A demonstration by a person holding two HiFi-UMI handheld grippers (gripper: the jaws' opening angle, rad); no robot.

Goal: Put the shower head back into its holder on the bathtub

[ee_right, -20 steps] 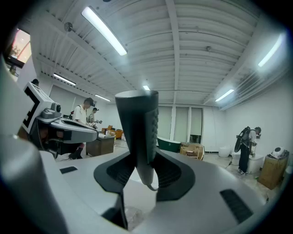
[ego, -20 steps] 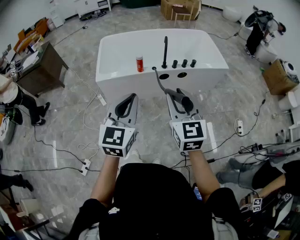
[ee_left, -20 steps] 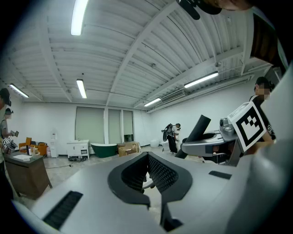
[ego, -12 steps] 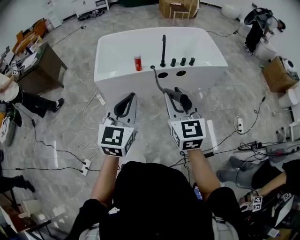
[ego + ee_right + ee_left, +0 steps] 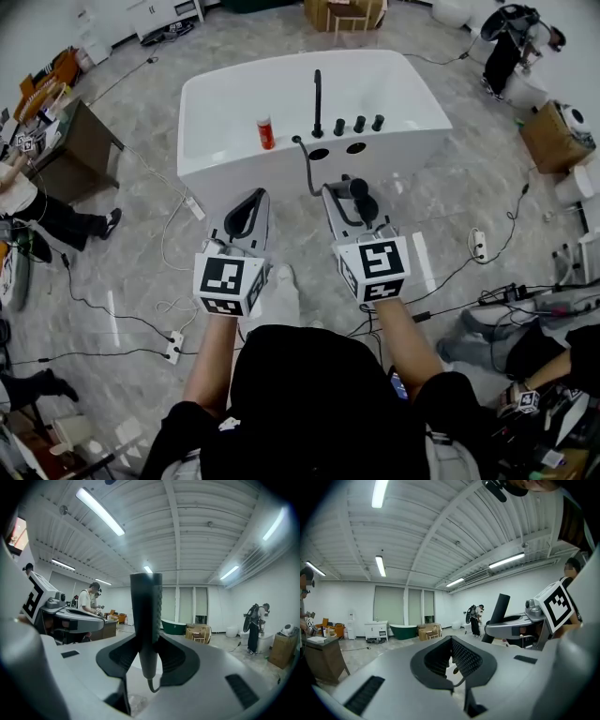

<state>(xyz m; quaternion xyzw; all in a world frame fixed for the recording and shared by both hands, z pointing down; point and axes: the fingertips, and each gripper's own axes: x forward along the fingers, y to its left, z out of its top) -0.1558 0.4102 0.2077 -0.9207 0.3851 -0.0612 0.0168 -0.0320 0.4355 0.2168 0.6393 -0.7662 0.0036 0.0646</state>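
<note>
Facing the white freestanding bathtub point(image 5: 234, 103), both tongs hover over open grey tiled floor point(image 5: 469, 178), short of the tub's near rim. That rim has two dark round holes point(image 5: 319, 153) beside the root of the thin black hose point(image 5: 305, 169). The right gripper point(image 5: 352, 192) is clamped on the black stick-shaped shower head point(image 5: 364, 204). The left gripper point(image 5: 251, 204) is closed on nothing. Only the right gripper view shows the handle upright between the pads; only the head view shows the tub. A white power strip point(image 5: 172, 347) lies on the floor.
</note>
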